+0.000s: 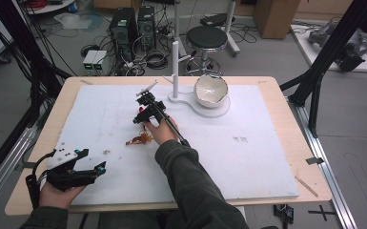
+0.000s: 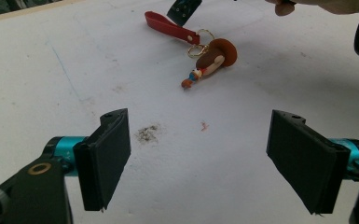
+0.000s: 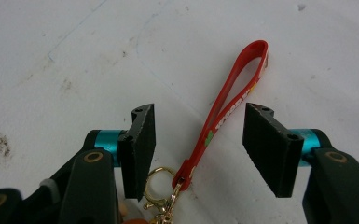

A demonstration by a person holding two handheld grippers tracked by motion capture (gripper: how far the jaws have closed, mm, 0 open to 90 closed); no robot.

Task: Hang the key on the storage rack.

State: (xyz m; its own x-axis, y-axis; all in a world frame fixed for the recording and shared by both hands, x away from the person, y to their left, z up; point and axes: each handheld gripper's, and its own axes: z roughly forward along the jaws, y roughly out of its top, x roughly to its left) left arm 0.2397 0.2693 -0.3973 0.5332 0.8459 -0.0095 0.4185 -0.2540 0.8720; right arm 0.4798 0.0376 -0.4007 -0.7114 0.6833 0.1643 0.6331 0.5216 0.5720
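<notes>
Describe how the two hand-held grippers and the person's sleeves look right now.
Both are black. The left hand-held gripper has flat rectangular black pads on turquoise metal collars, a brass-ringed hole in its body and, in the high view, a grey three-cornered plate on top with a black cable looping behind. The right hand-held gripper has the same pads, turquoise collars and brass rings. The sleeve is dark olive-green.
</notes>
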